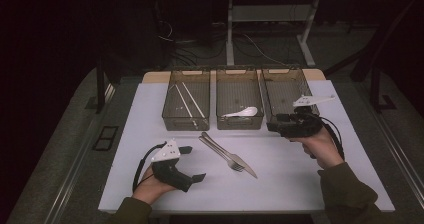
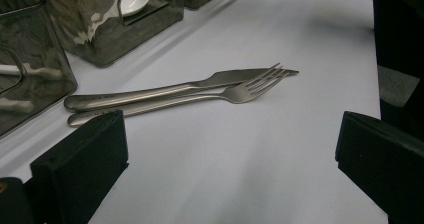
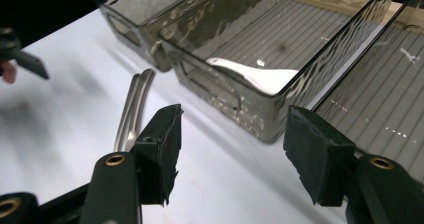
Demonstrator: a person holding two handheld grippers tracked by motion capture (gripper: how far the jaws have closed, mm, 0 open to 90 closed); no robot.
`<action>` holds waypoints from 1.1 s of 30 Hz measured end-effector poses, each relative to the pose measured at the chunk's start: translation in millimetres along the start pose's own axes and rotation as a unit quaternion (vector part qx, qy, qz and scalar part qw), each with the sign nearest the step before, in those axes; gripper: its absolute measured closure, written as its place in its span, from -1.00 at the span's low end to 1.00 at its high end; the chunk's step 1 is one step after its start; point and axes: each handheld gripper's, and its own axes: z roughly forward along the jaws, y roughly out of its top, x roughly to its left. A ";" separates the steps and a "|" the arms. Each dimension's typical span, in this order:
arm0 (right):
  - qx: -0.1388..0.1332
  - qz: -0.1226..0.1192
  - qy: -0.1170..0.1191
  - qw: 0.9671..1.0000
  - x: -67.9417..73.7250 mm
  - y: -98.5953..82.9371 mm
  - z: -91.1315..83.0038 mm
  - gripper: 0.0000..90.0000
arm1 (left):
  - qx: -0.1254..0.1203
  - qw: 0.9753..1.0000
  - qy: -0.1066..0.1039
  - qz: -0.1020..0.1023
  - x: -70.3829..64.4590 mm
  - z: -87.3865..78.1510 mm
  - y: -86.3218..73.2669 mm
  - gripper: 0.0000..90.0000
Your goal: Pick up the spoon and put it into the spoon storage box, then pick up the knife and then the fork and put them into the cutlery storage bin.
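Three see-through bins [image 1: 239, 72] at back of counter [image 1: 280, 179]: sticks [image 1: 189, 100] in left one, white spoon [image 1: 241, 112] in middle. Shiny fork [image 2: 170, 102] and knife [image 2: 165, 89] side by side mid-counter. Left gripper [image 1: 192, 163] and right gripper [image 3: 230, 149] wide open, holding nothing.

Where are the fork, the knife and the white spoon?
fork [image 2: 240, 91], left gripper view, on the neck below its tines
knife [image 2: 235, 76], left gripper view, on its blade
white spoon [image 1: 242, 112], high view, on its bowl, in the middle bin
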 end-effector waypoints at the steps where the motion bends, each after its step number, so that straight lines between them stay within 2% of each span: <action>1: 0.000 -0.001 0.002 1.000 1.3 -2.1 -2.5 -0.12 | 0.000 1.000 0.000 0.000 0.1 0.0 -0.1 -1.00; 9: 0.001 -0.010 0.016 1.000 9.4 -22.8 -20.7 -0.13 | 0.000 1.000 0.001 -0.002 -0.5 0.5 -0.1 -1.00; 15: 0.017 -0.012 0.022 1.000 15.4 -41.6 -27.6 -0.14 | 0.001 1.000 0.000 0.001 0.0 -0.1 0.1 -1.00; 24: 0.036 -0.020 0.030 0.999 25.8 -56.8 -25.2 -0.15 | 0.001 1.000 0.001 0.000 0.4 -0.3 -0.1 -1.00; 33: 0.053 -0.037 0.049 0.997 42.0 -58.4 -14.6 -0.15 | 0.002 1.000 0.001 0.002 -0.3 -0.1 0.3 -1.00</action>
